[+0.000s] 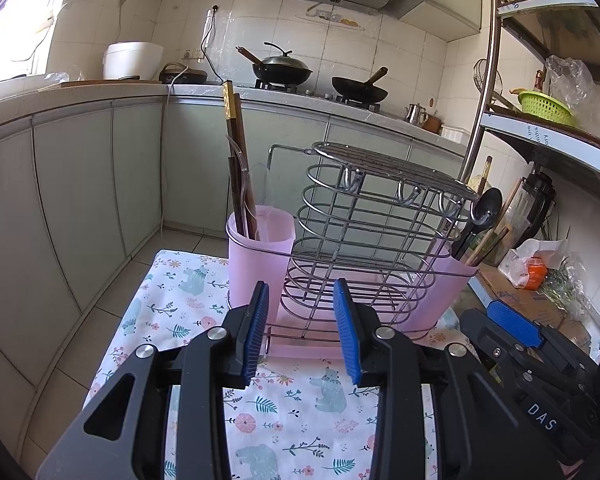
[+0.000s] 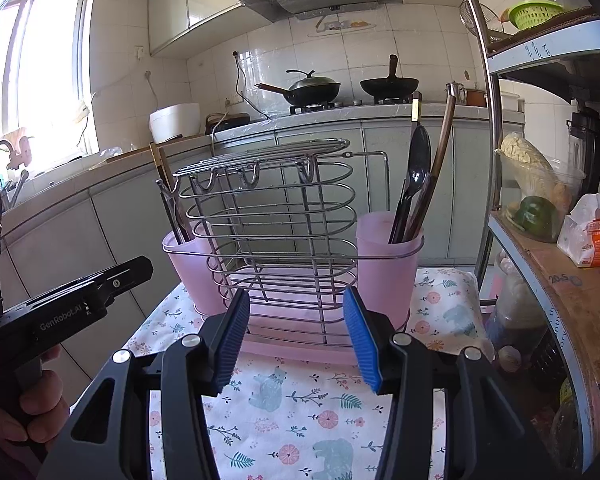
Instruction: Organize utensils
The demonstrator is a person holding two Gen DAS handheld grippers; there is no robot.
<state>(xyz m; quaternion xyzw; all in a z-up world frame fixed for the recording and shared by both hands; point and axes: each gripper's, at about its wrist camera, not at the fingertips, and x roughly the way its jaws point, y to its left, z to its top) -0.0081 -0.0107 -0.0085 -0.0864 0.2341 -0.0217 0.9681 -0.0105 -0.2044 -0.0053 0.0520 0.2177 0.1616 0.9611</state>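
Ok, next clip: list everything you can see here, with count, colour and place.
Wire rack: one, silver, middle of the cloth.
Cups: two, pink, one at each end of the rack.
Chopsticks: several, dark brown, in one end cup.
Spoon: one, black, in the other cup among dark handles.
Cloth: one, white with bears and flowers, under the rack.
Woks: two, black, on the stove behind.
Rice cooker: one, white, on the counter.
Basket: one, green, on the shelf.
Left gripper: blue pads, open, empty.
Right gripper: blue pads, open, empty.
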